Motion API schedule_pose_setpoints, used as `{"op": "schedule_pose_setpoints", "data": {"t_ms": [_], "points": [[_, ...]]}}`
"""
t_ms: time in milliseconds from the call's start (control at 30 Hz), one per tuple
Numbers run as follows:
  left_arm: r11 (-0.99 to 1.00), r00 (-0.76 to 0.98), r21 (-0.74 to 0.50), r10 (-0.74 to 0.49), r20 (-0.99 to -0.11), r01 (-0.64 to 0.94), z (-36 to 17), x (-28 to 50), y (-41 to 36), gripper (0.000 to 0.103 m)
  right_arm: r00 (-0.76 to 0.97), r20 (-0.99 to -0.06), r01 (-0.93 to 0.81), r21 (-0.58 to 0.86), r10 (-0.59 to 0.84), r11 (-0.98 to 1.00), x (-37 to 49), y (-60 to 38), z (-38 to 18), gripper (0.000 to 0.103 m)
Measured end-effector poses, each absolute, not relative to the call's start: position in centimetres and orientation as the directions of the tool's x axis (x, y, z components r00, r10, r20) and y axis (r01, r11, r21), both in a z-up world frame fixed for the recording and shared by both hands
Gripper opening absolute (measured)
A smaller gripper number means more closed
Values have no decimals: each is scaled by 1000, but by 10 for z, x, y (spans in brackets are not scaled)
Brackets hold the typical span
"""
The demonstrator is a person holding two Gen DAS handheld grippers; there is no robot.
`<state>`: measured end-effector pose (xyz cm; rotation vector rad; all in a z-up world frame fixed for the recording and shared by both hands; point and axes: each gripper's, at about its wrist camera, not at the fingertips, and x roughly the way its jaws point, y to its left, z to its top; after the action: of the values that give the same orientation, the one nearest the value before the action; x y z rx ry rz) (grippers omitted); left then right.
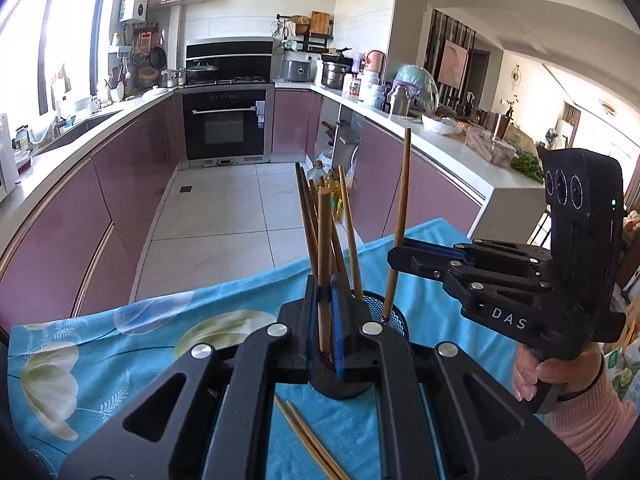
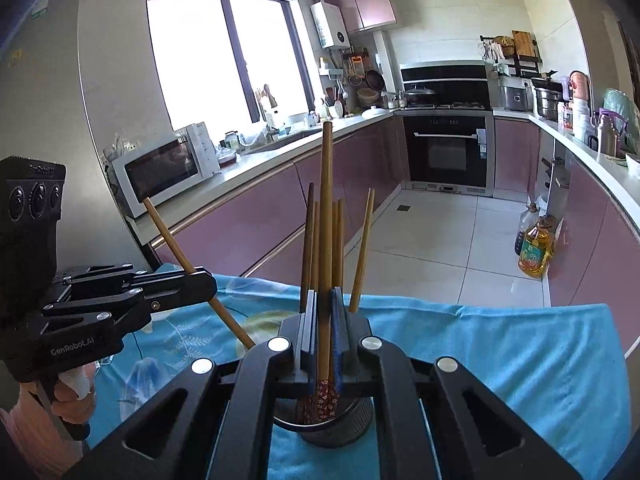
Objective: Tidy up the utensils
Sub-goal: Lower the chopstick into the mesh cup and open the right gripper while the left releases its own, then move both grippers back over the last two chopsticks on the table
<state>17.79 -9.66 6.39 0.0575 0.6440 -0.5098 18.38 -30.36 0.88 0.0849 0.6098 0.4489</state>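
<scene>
Now both tools are busy at once: the left tool [image 1: 325, 300] is clenched on one chopstick [image 1: 325, 264], the right tool [image 2: 325, 316] on another chopstick [image 2: 326, 216], each held near-upright with its tip at the black mesh holder [image 1: 394, 320] on the blue-clothed table [image 1: 140, 328]. Upright looks deliberate, so each should slide down beside the chopsticks already standing inside [image 2: 362, 256]. Two loose chopsticks [image 1: 308, 440] lie beside the holder, not yet collected.

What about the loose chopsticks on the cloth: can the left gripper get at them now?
Probably not yet: the left gripper is shut on a chopstick by the mesh holder. The loose chopsticks lie uncovered on the cloth close by.
</scene>
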Motion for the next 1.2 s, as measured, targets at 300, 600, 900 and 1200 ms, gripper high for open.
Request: {"op": "schedule_pose_setpoints", "data": {"t_ms": [300,600,900,1200], "points": [[882,647,-108,-414,-641,458,40,201,-108,7,699,-589,-357,204,405,912,194,-299,-9,7],[887,646,-137,-419,-638,441,29,205,-107,16,708,-574,-353,218,412,910,186,-303,-10,20],[897,693,-128,-412,-591,424,27,173,-85,33,712,-538,-387,234,451,892,161,-302,-4,35],[912,716,-132,-388,-580,387,12,130,-49,44,676,-522,-481,222,519,848,121,-289,-4,44]]}}
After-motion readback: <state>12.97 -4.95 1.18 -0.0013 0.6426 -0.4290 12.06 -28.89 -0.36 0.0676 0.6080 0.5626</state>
